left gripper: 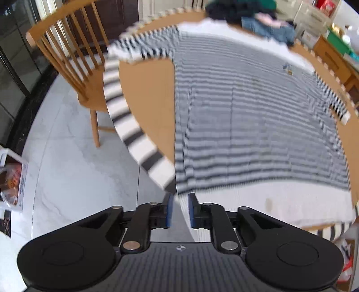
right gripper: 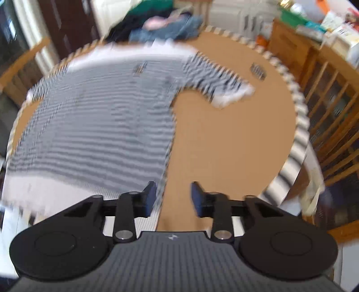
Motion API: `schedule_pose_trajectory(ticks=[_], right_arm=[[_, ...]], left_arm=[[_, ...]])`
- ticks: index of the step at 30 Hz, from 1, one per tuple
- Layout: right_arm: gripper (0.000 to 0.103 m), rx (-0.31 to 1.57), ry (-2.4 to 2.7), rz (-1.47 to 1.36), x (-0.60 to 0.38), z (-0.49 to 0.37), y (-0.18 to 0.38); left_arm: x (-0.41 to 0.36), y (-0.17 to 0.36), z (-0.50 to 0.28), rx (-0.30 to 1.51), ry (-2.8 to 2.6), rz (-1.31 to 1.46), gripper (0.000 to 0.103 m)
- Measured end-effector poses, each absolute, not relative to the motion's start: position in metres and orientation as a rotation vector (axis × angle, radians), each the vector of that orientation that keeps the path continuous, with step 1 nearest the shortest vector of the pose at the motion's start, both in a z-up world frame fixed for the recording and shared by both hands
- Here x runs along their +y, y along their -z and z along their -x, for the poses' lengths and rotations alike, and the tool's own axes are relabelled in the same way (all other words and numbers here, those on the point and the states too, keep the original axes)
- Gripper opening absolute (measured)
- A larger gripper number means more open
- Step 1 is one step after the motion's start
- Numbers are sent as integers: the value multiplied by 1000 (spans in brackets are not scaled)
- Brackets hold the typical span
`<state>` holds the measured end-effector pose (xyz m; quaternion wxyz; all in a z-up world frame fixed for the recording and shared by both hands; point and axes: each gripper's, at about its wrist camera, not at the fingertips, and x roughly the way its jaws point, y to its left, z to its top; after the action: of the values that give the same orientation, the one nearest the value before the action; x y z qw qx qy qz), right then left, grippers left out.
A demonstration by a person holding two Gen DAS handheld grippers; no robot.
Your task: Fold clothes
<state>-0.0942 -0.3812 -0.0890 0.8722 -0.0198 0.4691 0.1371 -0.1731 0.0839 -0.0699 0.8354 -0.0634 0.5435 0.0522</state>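
A grey-and-white striped shirt lies spread flat on the round wooden table, with its white hem toward me and both sleeves out to the sides. My left gripper hovers just above the shirt's near left hem corner; its blue pads stand a little apart and nothing is pinched between them. In the right wrist view the same shirt fills the left half of the table. My right gripper is open at the near right hem corner, with bare tabletop showing between its fingers.
A pile of other clothes sits at the table's far edge. A wooden chair stands to the left and a wooden cabinet to the right. A small striped item lies on the bare right part of the table. A box is on the floor.
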Motion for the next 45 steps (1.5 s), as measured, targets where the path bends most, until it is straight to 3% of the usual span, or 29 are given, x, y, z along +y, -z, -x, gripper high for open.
schedule_pose_trajectory(ticks=[3, 9, 14, 19, 26, 32, 40, 45], right_arm=[[35, 896, -284, 0, -379, 60, 91], [32, 815, -161, -78, -367, -32, 117], [34, 867, -10, -75, -384, -80, 133], [27, 919, -30, 50, -387, -84, 151], [29, 873, 27, 109, -399, -89, 133], [32, 768, -68, -43, -377, -142, 105], [33, 829, -115, 59, -284, -256, 140], [36, 892, -92, 65, -254, -301, 163]], left_arm=[[76, 55, 151, 1049, -63, 164, 27], [9, 80, 71, 959, 87, 211, 27], [-24, 100, 39, 939, 91, 256, 27], [-7, 107, 31, 967, 52, 233, 27], [75, 89, 3, 946, -33, 168, 33], [122, 67, -83, 859, 26, 71, 41], [120, 98, -215, 846, 153, -120, 46], [130, 121, -262, 892, 175, -77, 48]])
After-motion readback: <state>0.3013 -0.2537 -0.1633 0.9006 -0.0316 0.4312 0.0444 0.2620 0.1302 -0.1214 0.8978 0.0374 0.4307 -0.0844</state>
